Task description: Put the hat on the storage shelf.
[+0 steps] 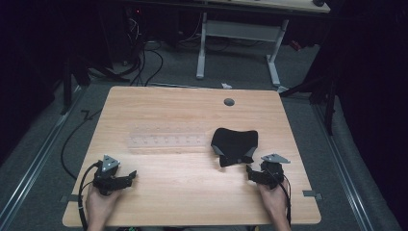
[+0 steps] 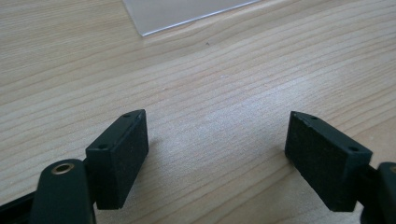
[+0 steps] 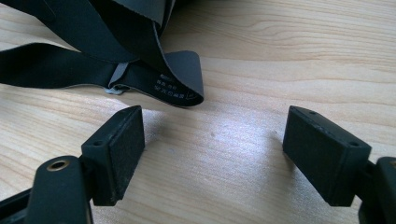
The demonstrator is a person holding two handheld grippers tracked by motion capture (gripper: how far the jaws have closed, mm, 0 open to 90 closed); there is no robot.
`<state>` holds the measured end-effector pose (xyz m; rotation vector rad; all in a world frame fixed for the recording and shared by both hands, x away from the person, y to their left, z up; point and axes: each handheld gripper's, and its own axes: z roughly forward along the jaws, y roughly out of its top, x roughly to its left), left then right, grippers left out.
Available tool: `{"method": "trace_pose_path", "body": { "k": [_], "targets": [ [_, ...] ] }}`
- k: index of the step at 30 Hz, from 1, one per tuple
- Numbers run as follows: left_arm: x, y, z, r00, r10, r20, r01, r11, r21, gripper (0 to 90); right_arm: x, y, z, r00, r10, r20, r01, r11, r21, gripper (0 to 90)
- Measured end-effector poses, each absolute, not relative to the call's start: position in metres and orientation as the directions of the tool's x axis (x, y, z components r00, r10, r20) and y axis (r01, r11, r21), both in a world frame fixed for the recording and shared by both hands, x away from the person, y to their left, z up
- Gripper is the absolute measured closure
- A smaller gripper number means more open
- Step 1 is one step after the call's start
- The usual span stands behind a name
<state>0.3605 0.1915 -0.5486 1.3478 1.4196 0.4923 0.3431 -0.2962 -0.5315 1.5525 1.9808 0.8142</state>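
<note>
Resting beside a black garment, both grippers open

Lying on the wooden table [image 1: 192, 192], the black garment [image 1: 234, 145] sits just ahead of the right gripper [image 3: 212, 140], its strap end [image 3: 184, 79] near the left pad but untouched. Those jaws stand wide with nothing between them. The left gripper [image 2: 217, 149] also gapes wide over bare wood, well apart from the garment. A clear plastic rack [image 1: 166, 137] lies left of the garment. Small white print on the strap is too tiny to read.

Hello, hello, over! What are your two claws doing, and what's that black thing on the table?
Left gripper open, empty, low over the table. Right gripper open, empty, just short of the black strap. Black cloth item lying loose. Clear plastic tray off to the side, path free.
</note>
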Motion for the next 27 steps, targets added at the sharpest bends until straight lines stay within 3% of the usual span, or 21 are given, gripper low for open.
{"method": "trace_pose_path", "body": {
  "k": [9,14,27],
  "targets": [
    [0.361,0.192,-0.549,0.206,0.893,-0.401,0.453,0.276,0.848,21.9,0.342,-0.296,-0.531,-0.234,0.972,-0.016,0.678,0.175,0.714,22.1],
    [0.361,0.192,-0.549,0.206,0.893,-0.401,0.453,0.276,0.848,21.9,0.34,-0.297,-0.529,-0.234,0.972,-0.023,0.674,0.18,0.717,32.1],
    [0.361,0.191,-0.549,0.204,0.893,-0.401,0.453,0.277,0.847,21.9,0.324,-0.298,-0.511,-0.256,0.967,-0.013,0.598,0.169,0.784,35.9]
  ]
}}
